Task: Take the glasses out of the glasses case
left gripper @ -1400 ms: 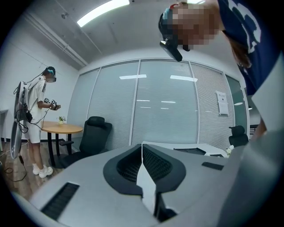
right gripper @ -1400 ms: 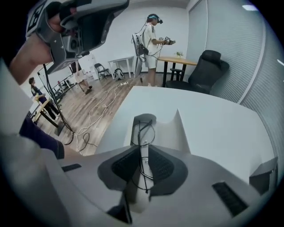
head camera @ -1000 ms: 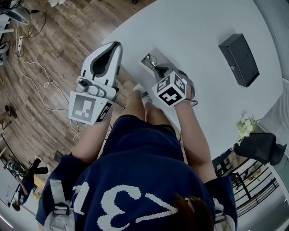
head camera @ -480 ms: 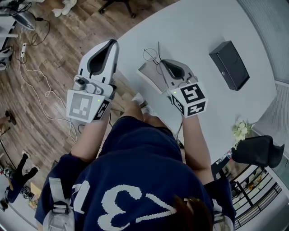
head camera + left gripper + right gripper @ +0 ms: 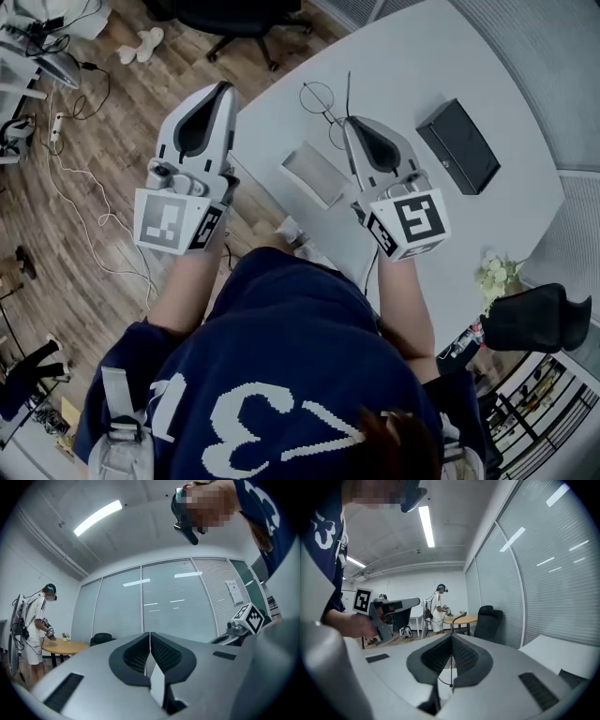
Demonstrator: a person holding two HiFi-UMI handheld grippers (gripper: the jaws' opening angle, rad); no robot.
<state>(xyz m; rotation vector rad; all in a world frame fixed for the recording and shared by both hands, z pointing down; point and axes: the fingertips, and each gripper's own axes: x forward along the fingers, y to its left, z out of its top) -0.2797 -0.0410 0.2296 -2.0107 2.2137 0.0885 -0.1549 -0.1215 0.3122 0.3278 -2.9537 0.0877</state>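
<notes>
Glasses out of case, held by right gripper
Right gripper [image 5: 349,122] extended forward, jaws clamped on wire glasses [image 5: 323,98] at 12 o'clock from grey glasses case [image 5: 317,173]; left gripper [image 5: 222,89] at 9 o'clock, jaws together, empty

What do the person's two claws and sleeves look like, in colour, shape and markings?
The left claw and the right claw are pale grey, tapering shells with black ribbed pads. Each carries a white cube with black square markers. The person wears a navy short-sleeved shirt with white numerals.
</notes>
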